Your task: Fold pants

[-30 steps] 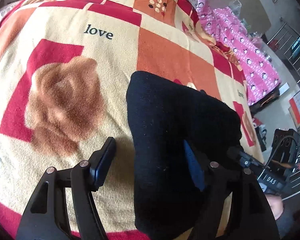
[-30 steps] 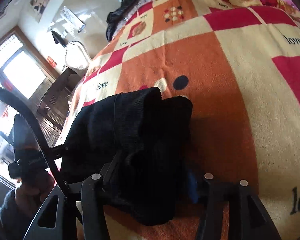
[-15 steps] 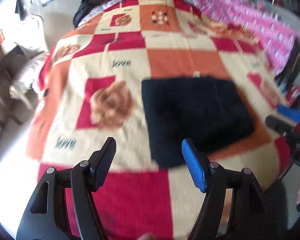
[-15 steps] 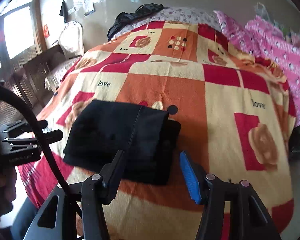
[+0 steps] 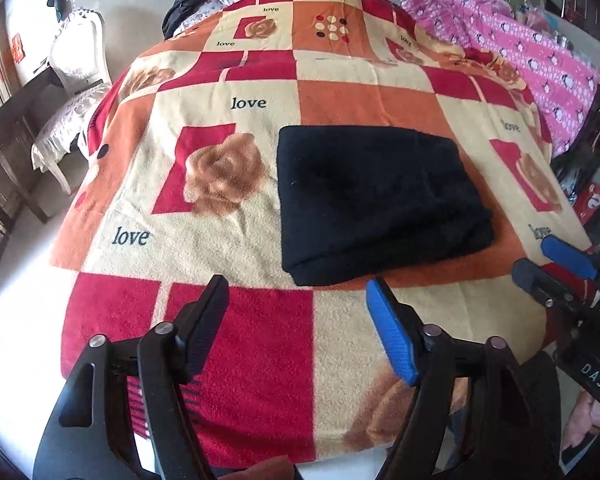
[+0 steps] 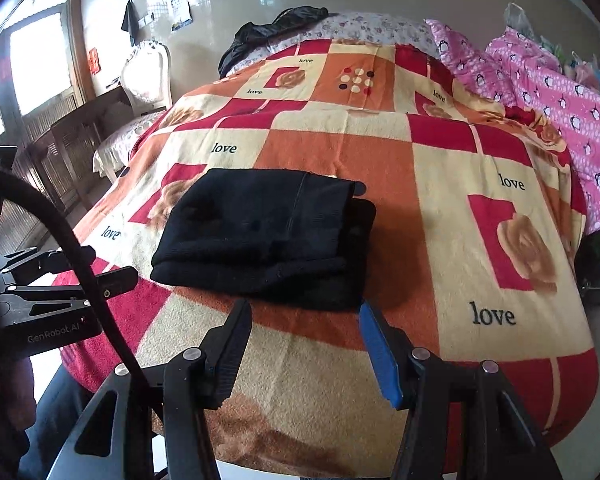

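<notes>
Closest up, the left gripper [image 5: 296, 300] has its jaws spread wide with nothing in them; same deal for the right gripper [image 6: 305, 322], spread and empty; just past both, the black pants [image 5: 374, 204] sit folded into a neat rectangle on the checkered "love" blanket [image 5: 228, 208]; farther back there's a pink penguin quilt [image 6: 572, 104] and a white chair [image 5: 76, 80] by the wall.
</notes>
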The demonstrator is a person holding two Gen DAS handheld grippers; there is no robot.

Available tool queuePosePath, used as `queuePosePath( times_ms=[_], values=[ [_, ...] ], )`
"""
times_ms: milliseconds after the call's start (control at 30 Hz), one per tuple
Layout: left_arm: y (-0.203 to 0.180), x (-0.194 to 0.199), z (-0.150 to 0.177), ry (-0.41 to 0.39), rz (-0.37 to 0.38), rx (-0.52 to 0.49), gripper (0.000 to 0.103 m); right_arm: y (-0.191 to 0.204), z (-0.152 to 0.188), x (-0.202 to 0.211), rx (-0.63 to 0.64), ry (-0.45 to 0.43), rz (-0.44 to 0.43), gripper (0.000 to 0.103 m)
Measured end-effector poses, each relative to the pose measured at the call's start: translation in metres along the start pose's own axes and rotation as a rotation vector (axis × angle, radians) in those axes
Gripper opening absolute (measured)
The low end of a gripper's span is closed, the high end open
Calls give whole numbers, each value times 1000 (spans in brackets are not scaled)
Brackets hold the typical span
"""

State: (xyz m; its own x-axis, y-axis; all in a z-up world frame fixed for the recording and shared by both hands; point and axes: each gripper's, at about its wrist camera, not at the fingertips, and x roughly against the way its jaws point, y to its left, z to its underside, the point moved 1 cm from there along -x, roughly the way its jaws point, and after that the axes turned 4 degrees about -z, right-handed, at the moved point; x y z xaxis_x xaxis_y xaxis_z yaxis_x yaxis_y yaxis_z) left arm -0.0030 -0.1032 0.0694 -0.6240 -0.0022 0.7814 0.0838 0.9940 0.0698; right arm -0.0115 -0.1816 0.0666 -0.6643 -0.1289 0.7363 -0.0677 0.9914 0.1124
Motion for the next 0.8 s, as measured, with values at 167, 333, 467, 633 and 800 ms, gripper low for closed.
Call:
queuePosePath(
  times_ms=[167, 333, 467, 633, 800],
  values=[
    [-5, -1, 2, -2, 32, -2, 86, 7, 1, -1, 24, 5, -3, 54],
    [-9, -4, 4, 20, 39, -14, 86, 13, 1, 1, 54, -1, 0, 54],
    [-12, -3, 6, 14, 25, -26, 86, 12, -1, 4, 45, -9, -3, 54],
    [-11, -6, 7, 29, 26, -21, 86, 11, 0, 4, 43, -7, 0, 54],
    [-11, -7, 8, 35, 27, -19, 86, 8, 3, 3, 36, 0, -1, 54]
  ],
)
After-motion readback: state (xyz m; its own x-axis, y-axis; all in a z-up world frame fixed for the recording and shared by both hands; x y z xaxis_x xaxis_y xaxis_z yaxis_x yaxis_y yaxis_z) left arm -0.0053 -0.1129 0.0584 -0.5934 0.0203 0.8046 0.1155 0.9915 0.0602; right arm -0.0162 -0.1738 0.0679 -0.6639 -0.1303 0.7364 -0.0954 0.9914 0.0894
